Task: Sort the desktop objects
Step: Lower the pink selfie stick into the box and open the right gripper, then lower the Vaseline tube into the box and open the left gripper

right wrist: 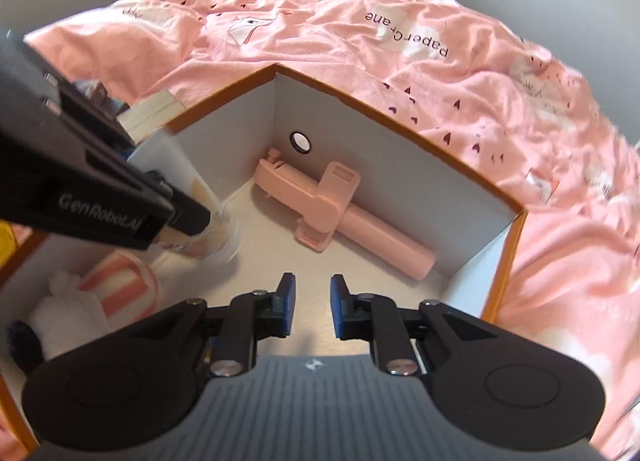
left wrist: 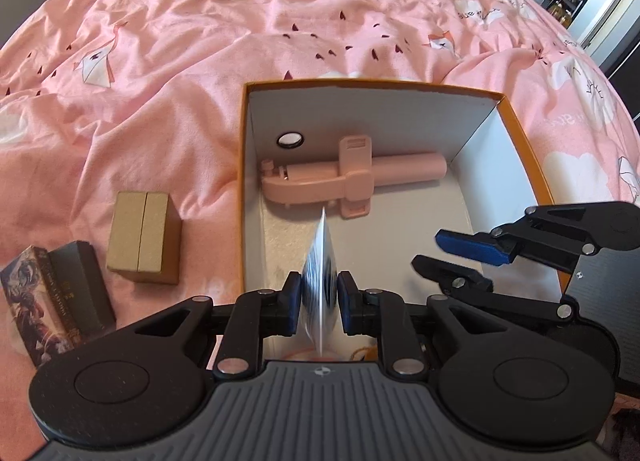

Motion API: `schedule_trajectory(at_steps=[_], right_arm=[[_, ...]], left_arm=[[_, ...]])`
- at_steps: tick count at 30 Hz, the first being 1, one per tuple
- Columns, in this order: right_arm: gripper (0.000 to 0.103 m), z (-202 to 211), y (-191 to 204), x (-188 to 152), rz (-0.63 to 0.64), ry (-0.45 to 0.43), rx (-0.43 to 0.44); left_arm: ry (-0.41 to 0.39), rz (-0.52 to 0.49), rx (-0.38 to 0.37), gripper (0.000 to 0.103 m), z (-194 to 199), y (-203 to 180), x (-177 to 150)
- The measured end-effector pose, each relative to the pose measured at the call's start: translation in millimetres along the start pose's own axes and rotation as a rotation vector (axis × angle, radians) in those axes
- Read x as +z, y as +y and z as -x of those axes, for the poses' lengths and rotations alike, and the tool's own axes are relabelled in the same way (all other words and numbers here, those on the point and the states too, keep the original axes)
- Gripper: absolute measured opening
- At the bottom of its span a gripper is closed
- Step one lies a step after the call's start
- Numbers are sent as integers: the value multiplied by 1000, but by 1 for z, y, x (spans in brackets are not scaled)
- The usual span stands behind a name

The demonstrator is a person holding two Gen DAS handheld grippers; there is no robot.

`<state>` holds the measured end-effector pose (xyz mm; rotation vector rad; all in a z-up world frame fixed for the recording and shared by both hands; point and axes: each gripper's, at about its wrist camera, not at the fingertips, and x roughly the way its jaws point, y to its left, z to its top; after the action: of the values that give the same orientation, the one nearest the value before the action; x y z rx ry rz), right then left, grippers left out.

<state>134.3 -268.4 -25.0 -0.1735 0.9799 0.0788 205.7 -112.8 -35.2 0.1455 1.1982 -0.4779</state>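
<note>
Our left tool (left wrist: 320,293) pinches a thin, blurred card (left wrist: 318,261), perhaps a booklet, edge-on above the orange box (left wrist: 520,133) on the bed. We should lower it beside the pink holder (left wrist: 344,177) before letting go. Our right tool (right wrist: 312,297) hovers empty, fingers parted.

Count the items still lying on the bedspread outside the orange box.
2 for certain: a brown cardboard box left of the orange box, and a dark illustrated box at the left edge. That one may be two boxes; others may be hidden.
</note>
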Motion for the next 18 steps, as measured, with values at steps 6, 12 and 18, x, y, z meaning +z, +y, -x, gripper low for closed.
schedule_trajectory(at_steps=[6,12,18], right_arm=[[18,-7,3,2,-205,-1,107],[16,-26,21,3,-210,30,126],[16,-39,20,1,-267,56,146]], left_arm=[[17,-31,49,21,6,-2,0],[68,-29,40,22,-2,-1,-1],[83,-12,21,22,-2,1,1]])
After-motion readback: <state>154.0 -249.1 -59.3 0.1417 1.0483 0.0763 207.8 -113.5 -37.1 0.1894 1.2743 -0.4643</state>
